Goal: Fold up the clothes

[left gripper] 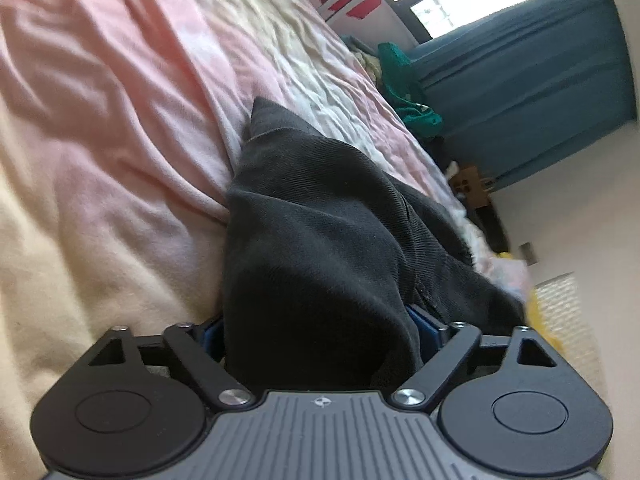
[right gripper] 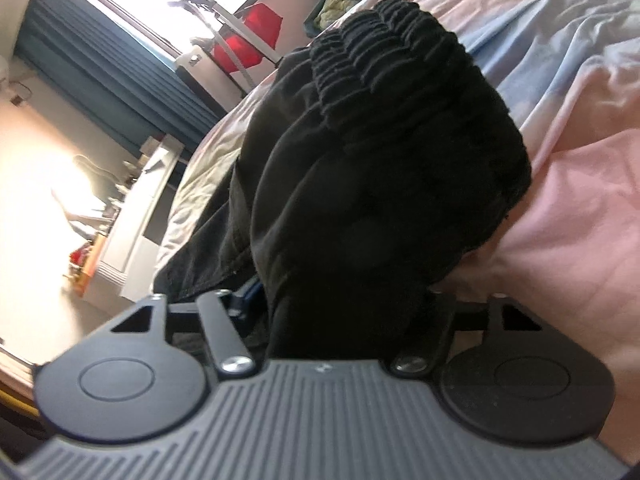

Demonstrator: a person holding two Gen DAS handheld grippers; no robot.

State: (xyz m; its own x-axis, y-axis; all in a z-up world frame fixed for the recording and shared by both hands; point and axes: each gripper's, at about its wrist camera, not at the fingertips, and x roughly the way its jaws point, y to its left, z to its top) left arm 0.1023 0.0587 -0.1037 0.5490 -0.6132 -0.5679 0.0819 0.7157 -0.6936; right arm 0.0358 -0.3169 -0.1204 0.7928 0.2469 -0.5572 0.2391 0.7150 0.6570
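Left gripper (left gripper: 320,320) was clamped on a bunch of dark twill garment (left gripper: 320,232), w/ the fabric filling the gap between the blue pads (left gripper: 423,326) and spilling fwd over the bed. Its pointed corner sat further out, resting on the pink blanket (left gripper: 100,120); rest of the cloth draped toward the bed edge on the right. Looked like trousers or shorts, can't tell which.

Right gripper (right gripper: 344,320) was likewise closed on the same black garment (right gripper: 380,184), approx at the gathered end: the ribbed elastic waistband (right gripper: 384,52) stood up beyond the jaws, scrunched into ridges. Cloth bulged in a heap above the pastel bedsheet (right gripper: 560,60).

Handling, as a judgement: soft, limp, light-to-medium weight; twill weave gives some friction so slip is unlikely while pinched, but it won't hold shape & will sag between the two grips. Bunched holds make messy folds. Better to take it at the waistband corners or hem corners, single or double layer, then pull taut and flatten on the blanket before creasing. Elastic end is thicker, needs a firmer bite.
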